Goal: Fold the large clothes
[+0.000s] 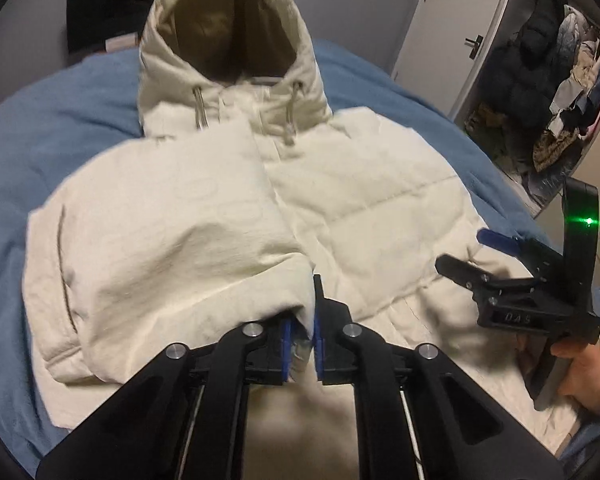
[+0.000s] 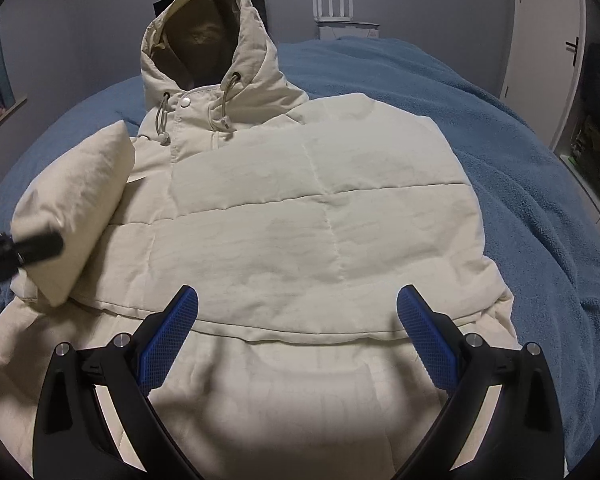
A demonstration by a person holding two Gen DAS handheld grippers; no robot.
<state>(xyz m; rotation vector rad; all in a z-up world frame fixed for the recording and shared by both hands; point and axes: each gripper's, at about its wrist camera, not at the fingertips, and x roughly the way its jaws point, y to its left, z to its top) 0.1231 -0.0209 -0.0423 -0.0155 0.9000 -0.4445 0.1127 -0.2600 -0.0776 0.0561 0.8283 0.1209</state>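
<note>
A cream hooded puffer jacket point(image 1: 360, 200) lies front-up on a blue blanket point(image 1: 40, 152), hood point(image 1: 228, 40) standing at the far end. My left gripper point(image 1: 302, 332) is shut on the cuff of the jacket's left sleeve point(image 1: 160, 240), holding it folded over the body. In the right wrist view the jacket point(image 2: 300, 220) fills the middle and the sleeve point(image 2: 76, 208) shows at the left with the left gripper's tip point(image 2: 32, 250) on it. My right gripper point(image 2: 296, 320) is open and empty above the jacket's lower hem; it also shows in the left wrist view point(image 1: 468, 252).
The blue blanket point(image 2: 540, 200) covers the bed all round. An open wardrobe with piled clothes point(image 1: 560, 80) stands at the right beside a white door point(image 1: 460, 20). A white router point(image 2: 336, 10) sits by the far wall.
</note>
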